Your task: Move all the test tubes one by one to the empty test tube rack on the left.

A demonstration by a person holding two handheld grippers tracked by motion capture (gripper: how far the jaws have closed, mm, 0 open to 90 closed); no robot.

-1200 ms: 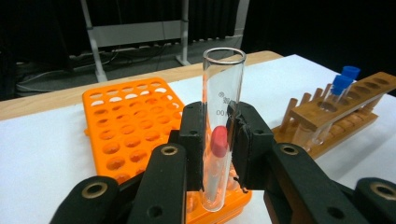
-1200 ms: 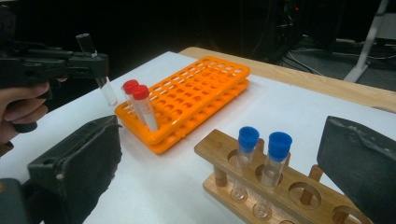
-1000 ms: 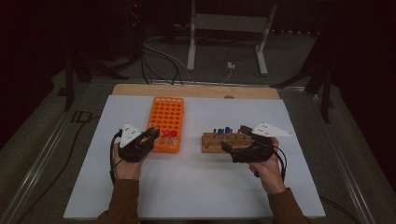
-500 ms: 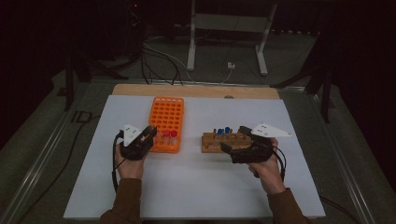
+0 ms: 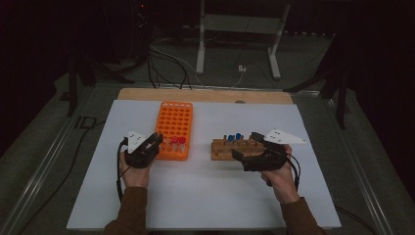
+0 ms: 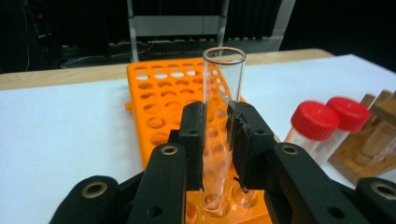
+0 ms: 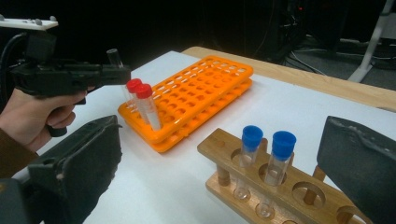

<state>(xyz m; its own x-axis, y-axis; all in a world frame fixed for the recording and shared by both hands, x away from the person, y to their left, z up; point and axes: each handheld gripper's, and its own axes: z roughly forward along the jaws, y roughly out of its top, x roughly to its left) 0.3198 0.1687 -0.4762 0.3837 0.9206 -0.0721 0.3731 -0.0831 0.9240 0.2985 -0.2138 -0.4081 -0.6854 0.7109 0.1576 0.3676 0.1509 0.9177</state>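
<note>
My left gripper [image 6: 218, 122] is shut on a clear, uncapped glass tube [image 6: 223, 84], held upright. The tube's round bottom sits low at a hole in the near edge of the orange rack [image 6: 163, 93]. In the high view that gripper [image 5: 155, 141] is at the near left corner of the orange rack [image 5: 175, 120], beside two red-capped tubes [image 5: 177, 142] standing in it. My right gripper [image 7: 222, 123] is open with nothing between its pads. It faces the wooden rack [image 7: 219, 144], which holds two blue-capped tubes [image 7: 266, 140]. The high view puts it [image 5: 248, 146] at that rack's near side.
Both racks stand on a white sheet [image 5: 205, 196] over a wooden tabletop [image 5: 205, 94]. A metal stand [image 5: 237, 44] and cables lie on the floor beyond the far edge. Each gripper trails a black cable toward the person.
The left gripper has sunk slightly with the tube at the orange rack's near corner. The right hand has kept still.
</note>
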